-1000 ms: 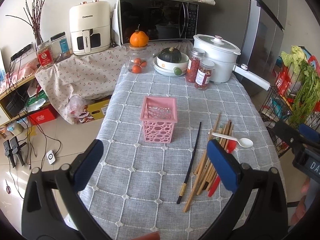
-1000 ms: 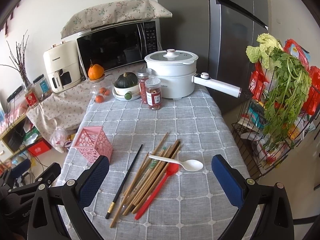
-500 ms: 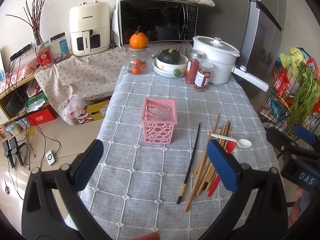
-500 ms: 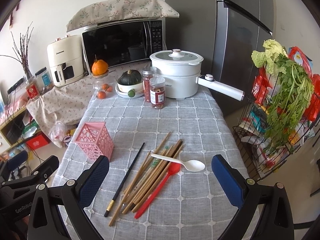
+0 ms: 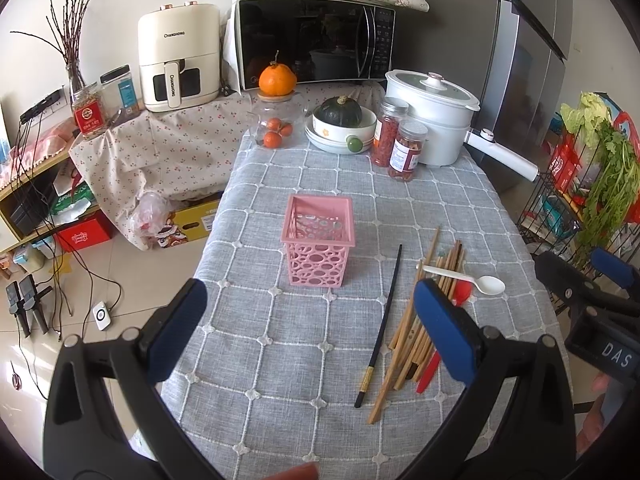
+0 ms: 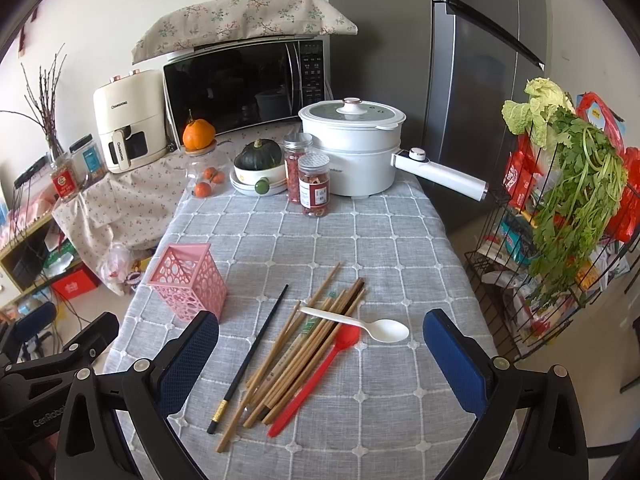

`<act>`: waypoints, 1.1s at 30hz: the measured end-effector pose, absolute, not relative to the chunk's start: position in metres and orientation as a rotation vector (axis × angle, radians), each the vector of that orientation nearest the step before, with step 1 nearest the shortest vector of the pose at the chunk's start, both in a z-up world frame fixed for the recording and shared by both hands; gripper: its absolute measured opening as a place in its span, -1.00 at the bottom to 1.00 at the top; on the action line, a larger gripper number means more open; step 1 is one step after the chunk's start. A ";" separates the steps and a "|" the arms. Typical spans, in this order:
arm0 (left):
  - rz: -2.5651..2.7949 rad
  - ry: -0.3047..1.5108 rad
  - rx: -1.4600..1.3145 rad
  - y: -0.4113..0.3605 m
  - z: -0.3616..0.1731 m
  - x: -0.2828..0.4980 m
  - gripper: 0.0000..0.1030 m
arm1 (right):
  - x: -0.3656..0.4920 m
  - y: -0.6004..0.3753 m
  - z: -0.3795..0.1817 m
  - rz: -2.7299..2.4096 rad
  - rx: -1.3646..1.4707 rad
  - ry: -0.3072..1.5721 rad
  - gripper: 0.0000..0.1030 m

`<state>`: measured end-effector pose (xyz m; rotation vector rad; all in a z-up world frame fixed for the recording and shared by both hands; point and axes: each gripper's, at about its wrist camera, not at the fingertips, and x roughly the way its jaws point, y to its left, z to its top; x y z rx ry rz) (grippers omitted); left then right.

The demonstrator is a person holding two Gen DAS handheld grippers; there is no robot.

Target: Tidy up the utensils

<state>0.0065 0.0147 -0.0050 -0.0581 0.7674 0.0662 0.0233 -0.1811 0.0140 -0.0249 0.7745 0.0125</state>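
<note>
Both the left gripper [image 5: 308,324] and right gripper [image 6: 320,354] hover spread wide, empty. On the table's [image 6: 380,240] quilted grey cloth, wooden chopsticks [image 6: 296,354] lie bundled, pointing diagonally away-right, beside a perforated pink plastic basket [image 6: 188,282].

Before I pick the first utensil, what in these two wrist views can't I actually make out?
- Wooden chopsticks: left wrist view, the left tongs' blue pad covers the pile's middle; exact count unclear in either view.
- Red plastic spoon: left wrist view, mostly behind that pad; the white plastic spoon crosses above its bowl.
- Pink perforated plastic basket: right wrist view, inside not visible.
- Right tongs: left wrist view, cut off by the right edge.
</note>
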 end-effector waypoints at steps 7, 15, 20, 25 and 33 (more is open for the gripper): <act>0.067 0.770 -0.054 0.013 -0.008 0.007 0.99 | 0.025 -0.184 0.013 0.010 -0.003 0.780 1.00; 0.065 0.764 -0.025 0.007 -0.007 0.016 0.99 | 0.030 -0.187 0.012 0.006 0.001 0.795 1.00; 0.048 0.762 -0.014 0.002 -0.007 0.025 0.99 | 0.038 -0.188 0.010 0.011 -0.003 0.793 1.00; -0.008 0.813 -0.012 -0.005 -0.008 0.043 0.99 | 0.055 -0.199 0.004 0.053 0.000 0.801 1.00; -0.216 0.920 -0.051 -0.030 -0.013 0.079 0.63 | 0.096 -0.243 -0.029 0.074 0.169 0.955 0.77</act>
